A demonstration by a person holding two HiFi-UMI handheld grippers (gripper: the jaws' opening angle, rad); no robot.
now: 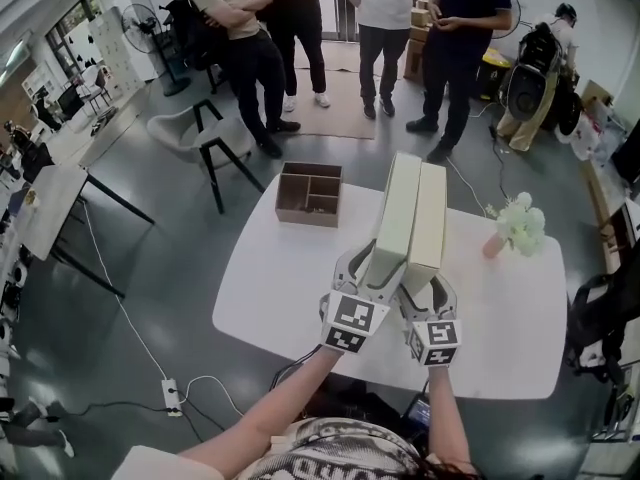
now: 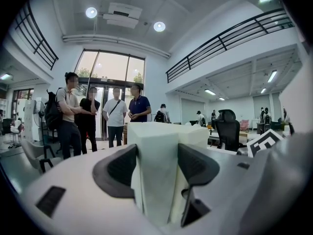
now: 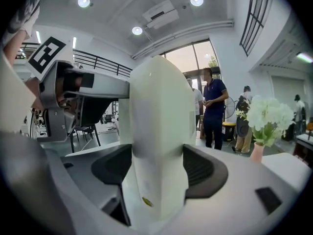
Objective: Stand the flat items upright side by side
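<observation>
Here your left gripper clamped a cream box, your right gripper a second cream box, side by side above the white table.

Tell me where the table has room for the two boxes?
Bare table lies left of the left gripper, in front of the wooden tray, and right of the right gripper, in front of the flower vase. The middle is crowded by the two held boxes.

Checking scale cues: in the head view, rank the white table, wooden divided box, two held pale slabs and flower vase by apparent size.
1. white table
2. left slab and right slab: alike; nearer the camera, so rank above the box unsure
3. wooden divided box
4. flower vase
</observation>
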